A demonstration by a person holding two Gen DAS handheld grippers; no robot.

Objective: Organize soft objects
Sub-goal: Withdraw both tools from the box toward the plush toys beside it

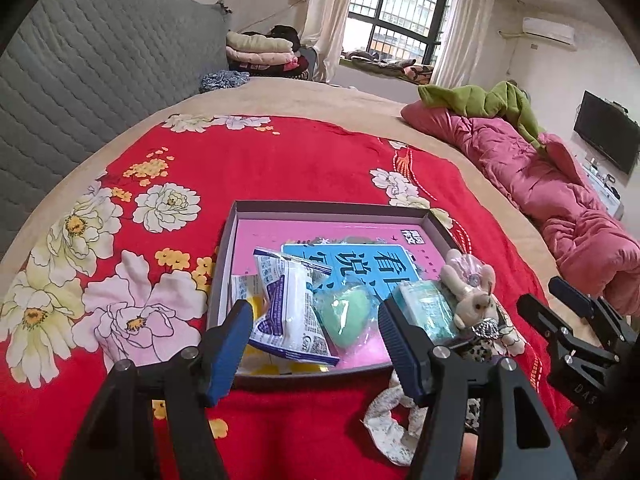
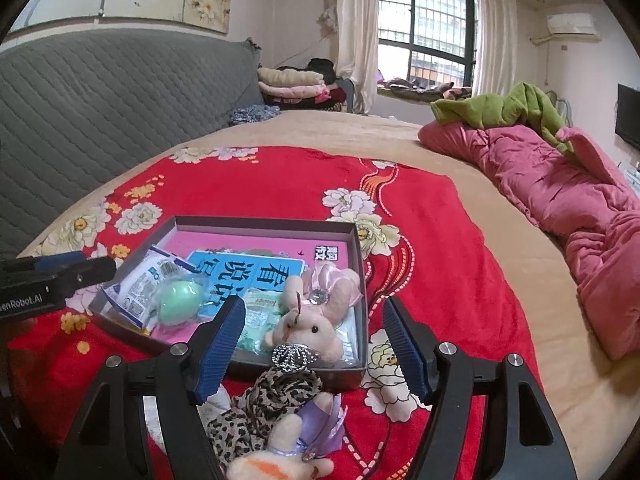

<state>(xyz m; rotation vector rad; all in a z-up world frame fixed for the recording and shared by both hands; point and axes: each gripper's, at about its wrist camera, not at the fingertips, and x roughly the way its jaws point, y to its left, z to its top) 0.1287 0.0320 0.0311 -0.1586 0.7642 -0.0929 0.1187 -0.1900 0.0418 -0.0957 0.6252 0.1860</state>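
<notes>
A shallow grey box sits on the red flowered blanket, with a pink book and a blue book lying flat in it. On the books lie a white-and-blue packet, a green heart-shaped sponge, a teal tissue pack and a beige plush rabbit. In front of the box lie a leopard-print cloth, a second plush in a purple skirt and a white lacy scrunchie. My left gripper hangs open above the box's near edge. My right gripper is open over the rabbit, holding nothing.
A rumpled pink quilt with a green garment lies along the bed's right side. A grey quilted headboard rises at the left. Folded blankets are stacked by the window. A TV hangs on the right wall.
</notes>
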